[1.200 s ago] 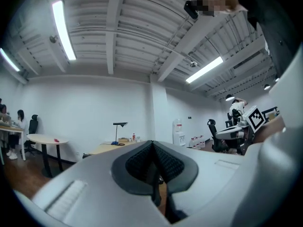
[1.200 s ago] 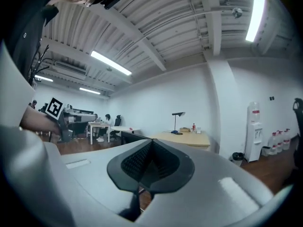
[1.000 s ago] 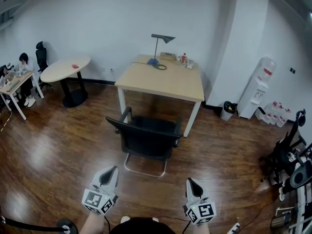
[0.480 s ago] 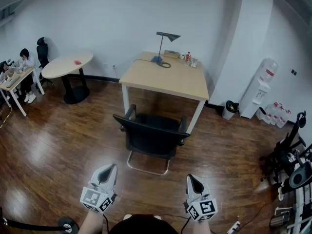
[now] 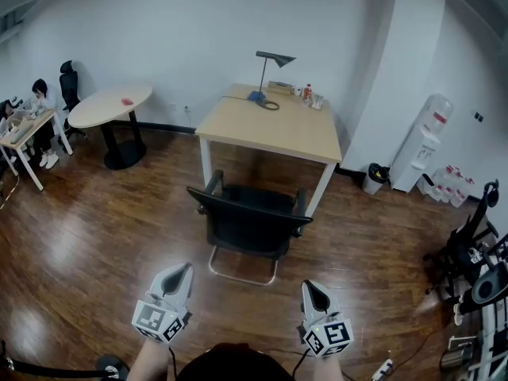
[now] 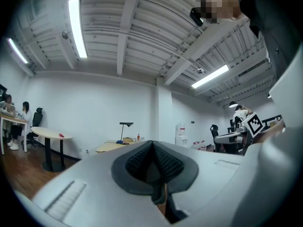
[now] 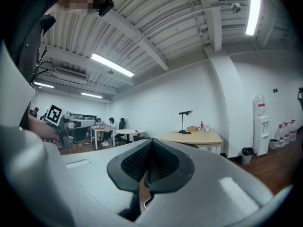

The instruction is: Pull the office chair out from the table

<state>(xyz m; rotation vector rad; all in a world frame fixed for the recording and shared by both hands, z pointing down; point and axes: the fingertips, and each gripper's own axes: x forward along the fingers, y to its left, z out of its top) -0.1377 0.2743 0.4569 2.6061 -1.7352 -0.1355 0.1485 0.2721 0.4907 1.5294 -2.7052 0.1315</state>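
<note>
The black office chair [image 5: 250,225] stands with its seat partly under the light wooden table [image 5: 270,125], its backrest towards me. My left gripper [image 5: 182,271] and right gripper [image 5: 310,287] are low in the head view, well short of the chair and touching nothing. Both are shut with nothing between their pads. In the left gripper view the shut jaws of the left gripper [image 6: 152,145] point level at the table [image 6: 111,147]. In the right gripper view the right gripper [image 7: 151,144] points past the chair's back [image 7: 141,136] to the table [image 7: 194,137].
A desk lamp [image 5: 266,74] and small bottles stand at the table's far edge. A round white table [image 5: 109,108] and a seated person [image 5: 40,105] are at the left. A water dispenser [image 5: 423,145], a bin [image 5: 371,179] and dark equipment [image 5: 468,252] line the right side.
The head view has drifted, so the chair and table sit slightly further right. Both grippers stay shut and short of the chair, which has not moved from the table.
</note>
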